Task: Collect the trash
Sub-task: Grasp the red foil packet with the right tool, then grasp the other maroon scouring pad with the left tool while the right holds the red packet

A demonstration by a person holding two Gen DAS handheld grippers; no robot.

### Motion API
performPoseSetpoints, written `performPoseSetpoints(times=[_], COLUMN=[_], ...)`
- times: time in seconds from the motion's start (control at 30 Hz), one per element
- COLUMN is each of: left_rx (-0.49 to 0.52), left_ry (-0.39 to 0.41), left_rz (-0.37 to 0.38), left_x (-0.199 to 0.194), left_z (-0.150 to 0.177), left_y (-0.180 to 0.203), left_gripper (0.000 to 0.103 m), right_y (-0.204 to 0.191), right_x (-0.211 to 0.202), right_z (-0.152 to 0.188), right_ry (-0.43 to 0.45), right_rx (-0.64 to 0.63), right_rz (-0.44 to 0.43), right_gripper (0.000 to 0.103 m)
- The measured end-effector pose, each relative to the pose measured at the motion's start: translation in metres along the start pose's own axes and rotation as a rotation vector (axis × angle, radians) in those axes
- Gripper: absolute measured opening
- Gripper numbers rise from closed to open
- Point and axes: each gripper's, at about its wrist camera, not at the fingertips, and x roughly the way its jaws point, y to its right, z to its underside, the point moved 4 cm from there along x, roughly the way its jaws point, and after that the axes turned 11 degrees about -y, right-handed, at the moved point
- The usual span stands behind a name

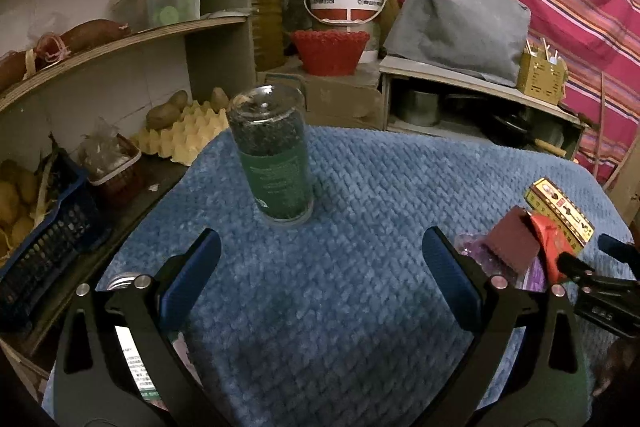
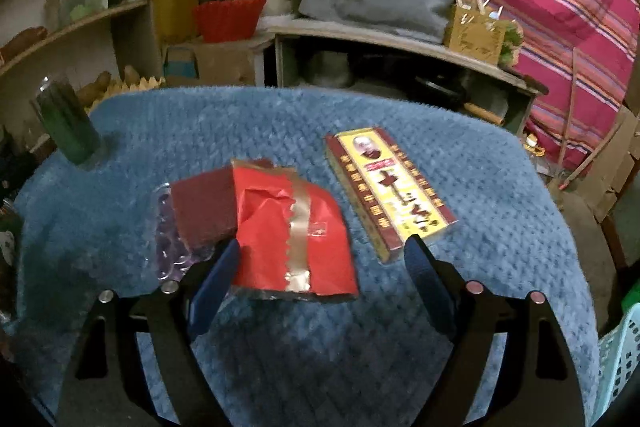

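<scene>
The jar (image 1: 276, 159) stands upright on the blue cloth (image 1: 360, 307), at 12 o'clock from the left gripper (image 1: 320, 259), full of dark stuff, with a green label. The red wrapper (image 2: 292, 235), crumpled, with a gold strip, lies between the fingers of the right gripper (image 2: 320, 259); the yellow box (image 2: 392, 191) lies at its 1 o'clock. Both jaws stand wide open and hold nothing.

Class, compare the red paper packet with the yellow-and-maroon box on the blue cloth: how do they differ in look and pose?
1. The red paper packet is creased and soft-looking; the yellow-and-maroon box is rigid with straight edges.
2. The packet is plain red with one gold strip; the box is covered in print.
3. The packet overlaps a dark red sheet; the box lies alone.
Both lie flat on the blue cloth.
</scene>
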Motion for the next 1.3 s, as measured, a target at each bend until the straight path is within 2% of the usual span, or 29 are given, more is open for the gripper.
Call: performPoseSetpoints(times=[0.1,0.17,0.2,0.33,0.67,0.8,1.03,1.3], left_rx=[0.001,-0.005,-0.008,-0.016,0.035,0.061,0.098,0.099], left_ry=[0.002,-0.001,-0.003,-0.011,-0.008,-0.007,-0.051,-0.111], left_rz=[0.007,0.018,0.021,0.029,0.003,0.011,0.112,0.118], left_x=[-0.002,-0.002,-0.001,0.0,0.0,-0.001,0.003,0.013], left_z=[0.0,0.0,0.0,-0.001,0.0,0.0,0.005,0.003], left_y=[0.0,-0.001,0.0,0.0,0.018,0.031,0.069,0.112], left_gripper=[0.097,0.097,0.097,0.097,0.097,0.097,0.097,0.097], right_y=[-0.002,-0.001,0.0,0.0,0.009,0.017,0.055,0.106], right_x=[0.014,0.017,0.016,0.014,-0.006,-0.02,-0.046,-0.062], right_z=[0.002,0.003,0.003,0.003,0.004,0.006,0.016,0.028], right_ry=[-0.05,-0.062,-0.062,-0.053,0.004,0.028,0.054,0.065], right_rx=[-0.009,-0.005,-0.003,-0.006,-0.006,-0.012,-0.011,0.029], right_rz=[-0.009,-0.021,-0.037,-0.065,-0.09,-0.079,-0.035,-0.021], right_gripper=[0.081,0.072,0.063,0.05,0.027,0.025,0.025,0.025])
